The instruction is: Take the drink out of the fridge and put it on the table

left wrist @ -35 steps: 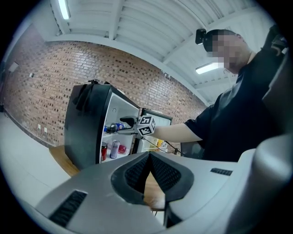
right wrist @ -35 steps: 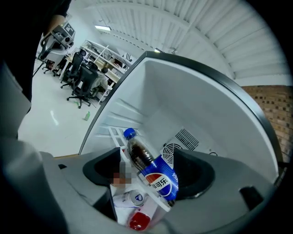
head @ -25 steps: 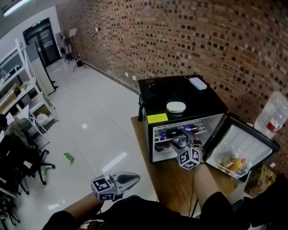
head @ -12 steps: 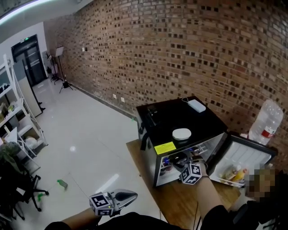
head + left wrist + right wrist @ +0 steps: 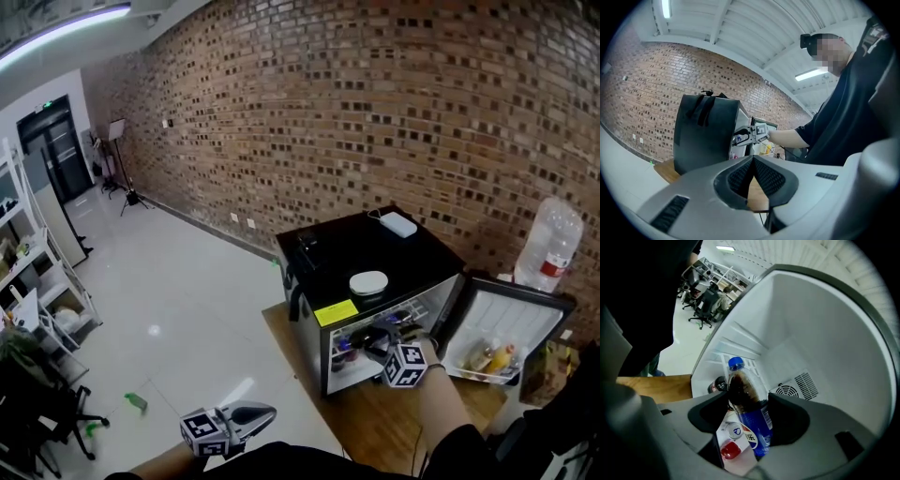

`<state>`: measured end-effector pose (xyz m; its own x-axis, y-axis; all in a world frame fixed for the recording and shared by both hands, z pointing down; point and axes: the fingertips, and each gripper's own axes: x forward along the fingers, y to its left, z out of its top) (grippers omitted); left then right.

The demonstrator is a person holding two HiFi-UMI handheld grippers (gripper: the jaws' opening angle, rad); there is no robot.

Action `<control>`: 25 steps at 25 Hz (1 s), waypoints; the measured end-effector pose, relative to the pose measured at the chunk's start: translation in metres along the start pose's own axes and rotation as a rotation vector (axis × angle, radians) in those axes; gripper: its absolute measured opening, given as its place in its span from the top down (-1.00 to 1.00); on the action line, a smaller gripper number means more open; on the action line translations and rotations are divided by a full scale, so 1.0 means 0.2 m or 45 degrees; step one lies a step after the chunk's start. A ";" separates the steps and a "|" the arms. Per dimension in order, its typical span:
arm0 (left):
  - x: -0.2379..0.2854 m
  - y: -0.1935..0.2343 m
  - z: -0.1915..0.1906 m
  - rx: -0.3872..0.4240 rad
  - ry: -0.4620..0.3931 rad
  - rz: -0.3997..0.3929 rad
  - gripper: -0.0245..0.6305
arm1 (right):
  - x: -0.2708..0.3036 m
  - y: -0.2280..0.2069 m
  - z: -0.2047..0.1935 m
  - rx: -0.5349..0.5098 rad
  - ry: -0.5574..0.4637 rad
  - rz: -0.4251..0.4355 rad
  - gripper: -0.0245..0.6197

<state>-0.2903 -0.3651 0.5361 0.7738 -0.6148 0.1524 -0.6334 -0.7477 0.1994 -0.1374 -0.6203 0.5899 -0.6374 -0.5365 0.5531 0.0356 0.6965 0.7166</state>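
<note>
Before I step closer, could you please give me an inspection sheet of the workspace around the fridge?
surface: wooden table carrying the black fridge, its door open.
job's things: cola bottle inside the fridge, not yet on the table.
clutter: white dish and white box on the fridge top; small bottles in the door; water jug by the wall.
grippers: right gripper jaws have just been closing and grip the cola bottle; left gripper shut, empty, away from the fridge.
cables: a thin lead seems to hang by the right forearm.
surroundings: brick wall, glossy floor, shelving.
</note>
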 end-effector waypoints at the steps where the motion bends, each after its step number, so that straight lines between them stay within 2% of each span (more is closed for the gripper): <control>1: 0.00 0.01 0.00 -0.001 -0.001 0.004 0.93 | -0.01 0.01 -0.01 -0.045 0.021 0.006 0.04; 4: 0.01 0.02 0.00 0.013 0.000 0.006 0.93 | 0.02 0.00 -0.03 -0.172 0.115 0.007 0.04; 7: 0.01 0.00 -0.01 0.030 0.011 -0.017 0.93 | 0.10 0.03 -0.06 -0.222 0.205 0.016 -0.06; 14: -0.03 -0.01 0.01 0.019 0.009 -0.021 0.93 | 0.22 0.01 -0.07 -0.103 0.264 0.064 -0.15; 18: -0.02 -0.04 0.03 -0.007 0.013 -0.052 0.93 | 0.23 -0.04 -0.07 -0.194 0.324 0.079 -0.12; 20: 0.00 -0.05 0.01 -0.007 0.053 -0.073 0.93 | 0.22 -0.04 -0.08 -0.190 0.314 0.078 -0.10; 25: 0.07 -0.07 -0.04 -0.029 0.101 -0.082 0.93 | 0.15 0.04 -0.15 -0.042 0.209 0.018 -0.06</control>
<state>-0.2711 -0.3611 0.5438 0.8118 -0.5431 0.2144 -0.5825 -0.7787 0.2331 -0.1332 -0.6462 0.6249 -0.5024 -0.5994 0.6231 0.0706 0.6898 0.7205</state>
